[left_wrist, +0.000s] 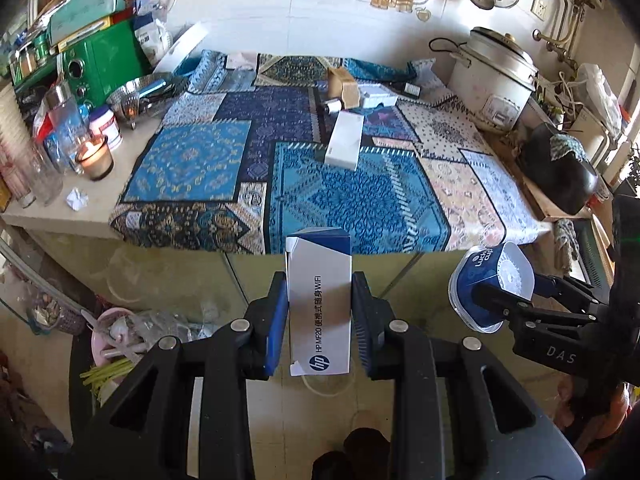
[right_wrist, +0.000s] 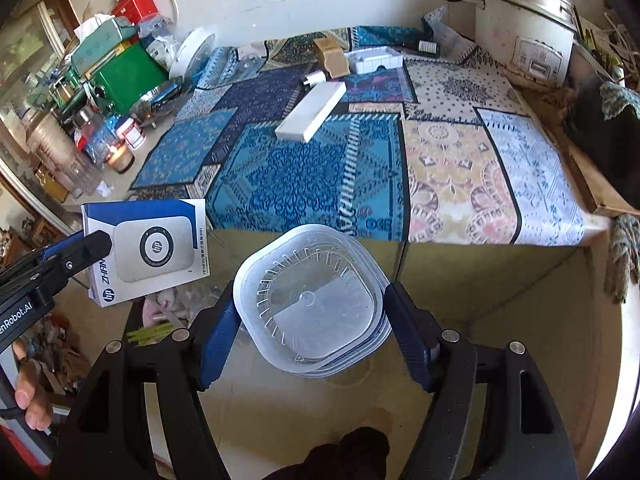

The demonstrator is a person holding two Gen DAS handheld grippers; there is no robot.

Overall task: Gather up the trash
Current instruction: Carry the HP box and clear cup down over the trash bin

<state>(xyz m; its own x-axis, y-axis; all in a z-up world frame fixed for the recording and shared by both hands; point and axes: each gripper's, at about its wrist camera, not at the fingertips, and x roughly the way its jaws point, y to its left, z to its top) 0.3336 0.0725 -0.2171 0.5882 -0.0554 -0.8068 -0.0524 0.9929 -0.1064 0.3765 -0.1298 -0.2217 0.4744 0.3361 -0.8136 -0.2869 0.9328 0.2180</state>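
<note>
Holding an HP WiFi box (left_wrist: 320,300) in my left claw (left_wrist: 320,312), I grip a clear plastic container (right_wrist: 312,300) in my right claw (right_wrist: 316,320), both off the worktop (left_wrist: 60,216) edge.

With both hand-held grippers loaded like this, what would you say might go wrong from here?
1. The plastic tub is pinched only at its sides by the right hand-held gripper and tilts, so it may slip.
2. The HP box has an open flap that might snag.
3. A lit candle burns near the counter edge.

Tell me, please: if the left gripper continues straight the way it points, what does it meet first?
Probably the front edge of the patterned cloth on the counter, beyond the HP box that the left gripper holds; depth is unclear.
</note>
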